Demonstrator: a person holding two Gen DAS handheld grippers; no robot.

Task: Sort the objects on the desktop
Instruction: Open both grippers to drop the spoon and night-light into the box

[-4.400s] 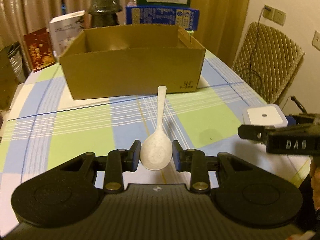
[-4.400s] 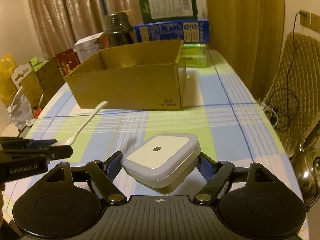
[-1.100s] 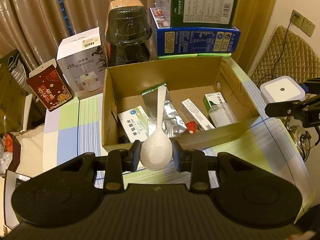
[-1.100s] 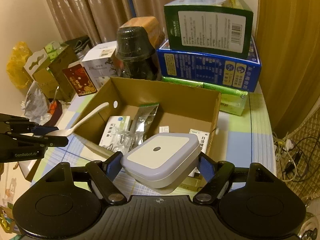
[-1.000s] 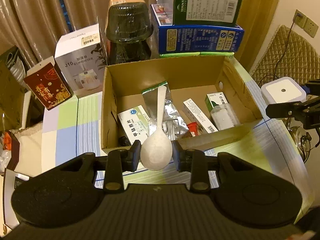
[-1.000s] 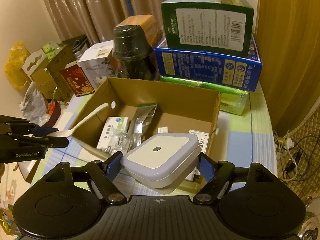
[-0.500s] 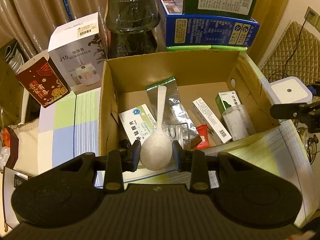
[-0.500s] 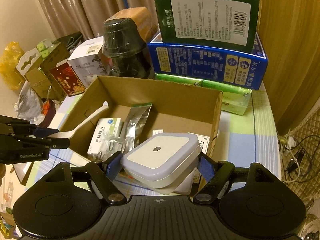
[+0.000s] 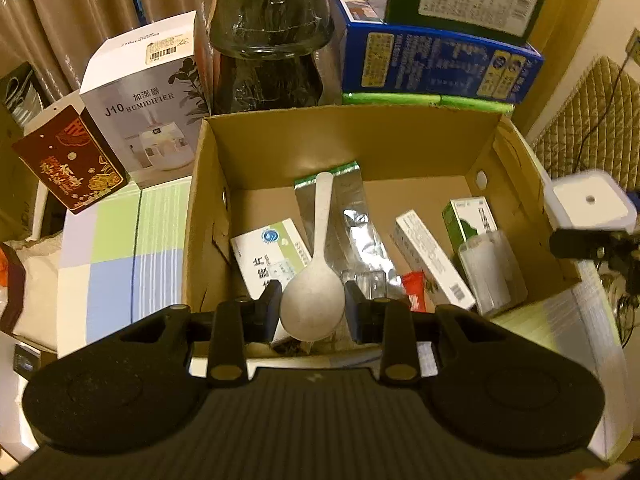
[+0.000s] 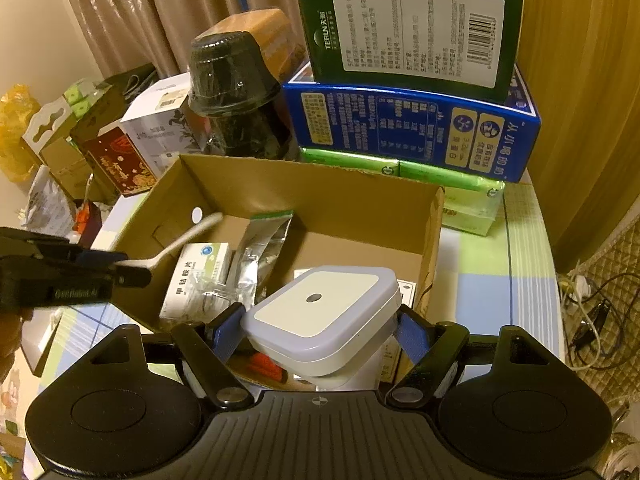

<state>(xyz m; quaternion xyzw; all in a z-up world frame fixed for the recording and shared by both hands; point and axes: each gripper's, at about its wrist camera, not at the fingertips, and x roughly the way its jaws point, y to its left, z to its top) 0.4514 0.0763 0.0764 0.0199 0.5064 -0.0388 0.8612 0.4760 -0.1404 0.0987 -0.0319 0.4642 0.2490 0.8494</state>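
White plastic, the spoon (image 9: 316, 280) is pinched by its bowl in the left claw (image 9: 311, 307), handle pointing away over the open box (image 9: 344, 140). A second ago that claw hung further back, over the box's near wall; now it has come forward and lower, and the spoon hangs above the foil pouch (image 9: 352, 216) and the white medicine carton (image 9: 269, 254) lying inside.

To the right, the right claw (image 10: 322, 334) grips the square white night light (image 10: 324, 316) by two opposite sides, jaws spread wide around it. It too has dropped and edged in: earlier the light hung ahead of the box's near wall, now it sits over the right end of the box, hiding part of the cartons below.

Inside the box nothing has shifted: pouch, cartons, a small green box (image 9: 470, 216) and a clear tub (image 9: 490, 270) lie as before.

Behind the box, on the checked table (image 9: 116, 240), the humidifier carton (image 9: 148, 100), dark jar (image 9: 268, 40) and blue carton (image 9: 436, 64) stand unchanged.
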